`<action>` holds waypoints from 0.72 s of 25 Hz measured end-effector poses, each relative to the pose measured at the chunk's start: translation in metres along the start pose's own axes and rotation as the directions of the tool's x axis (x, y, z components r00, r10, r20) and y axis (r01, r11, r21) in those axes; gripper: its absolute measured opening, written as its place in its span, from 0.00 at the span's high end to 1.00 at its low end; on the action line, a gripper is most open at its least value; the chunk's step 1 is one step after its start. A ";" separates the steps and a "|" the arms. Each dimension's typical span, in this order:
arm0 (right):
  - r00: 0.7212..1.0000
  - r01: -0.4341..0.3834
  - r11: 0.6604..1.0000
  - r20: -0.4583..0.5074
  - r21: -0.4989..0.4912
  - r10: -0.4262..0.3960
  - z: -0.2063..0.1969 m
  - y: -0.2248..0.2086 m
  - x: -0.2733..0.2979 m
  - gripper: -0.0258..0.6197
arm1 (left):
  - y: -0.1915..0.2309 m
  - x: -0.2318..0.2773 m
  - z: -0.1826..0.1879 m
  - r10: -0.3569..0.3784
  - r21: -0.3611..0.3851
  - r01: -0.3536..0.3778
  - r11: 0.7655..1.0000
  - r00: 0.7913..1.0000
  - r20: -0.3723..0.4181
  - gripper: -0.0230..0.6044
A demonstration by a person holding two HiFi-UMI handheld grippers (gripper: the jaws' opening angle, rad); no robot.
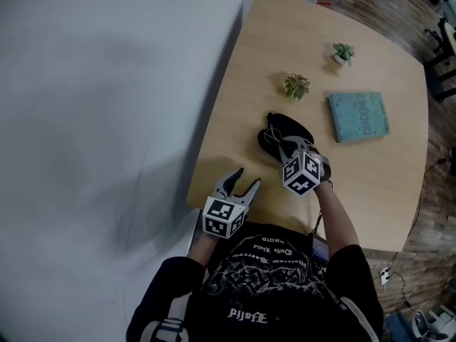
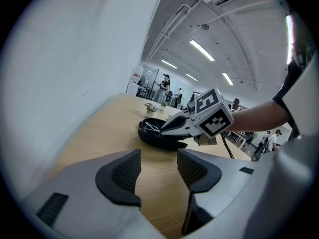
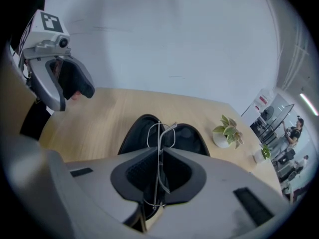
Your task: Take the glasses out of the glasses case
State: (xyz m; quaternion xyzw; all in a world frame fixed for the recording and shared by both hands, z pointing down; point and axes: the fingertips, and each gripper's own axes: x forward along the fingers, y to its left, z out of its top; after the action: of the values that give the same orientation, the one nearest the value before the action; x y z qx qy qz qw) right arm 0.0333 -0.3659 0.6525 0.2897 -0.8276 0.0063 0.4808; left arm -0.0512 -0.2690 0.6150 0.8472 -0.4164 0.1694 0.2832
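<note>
The left gripper hangs over the near left edge of the light wooden surface, its jaws apart and empty. Farther right, the right gripper is clamped on the thin wire-framed glasses, held upright over the open black oval glasses case. A teal book lies to the right.

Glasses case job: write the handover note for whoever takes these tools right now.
Left tool: open, empty, by the near edge of the table.
Right tool: shut on the thin wire glasses, at the open black glasses case.
Done: case open, glasses gripped.
Left to do: lift the glasses out; they do not look clear of the case yet. Steadying the case with the left tool may help.
</note>
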 end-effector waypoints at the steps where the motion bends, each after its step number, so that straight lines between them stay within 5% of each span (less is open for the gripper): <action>1: 1.000 0.005 1.000 0.005 0.002 -0.005 0.002 0.000 -0.002 0.90 | 0.000 0.000 0.000 -0.002 0.001 0.002 1.000 1.000 0.001 0.59; 18: 0.982 0.113 0.981 0.131 0.157 -0.135 0.023 -0.019 -0.063 0.90 | 0.002 -0.010 0.016 0.009 0.025 -0.011 1.000 0.996 0.090 0.59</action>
State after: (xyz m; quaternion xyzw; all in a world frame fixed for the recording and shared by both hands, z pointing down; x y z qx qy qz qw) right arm 0.0481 -0.3582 0.5845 0.3756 -0.8369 0.0176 0.3978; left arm -0.0579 -0.2733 0.5980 0.8554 -0.4307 0.1377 0.2526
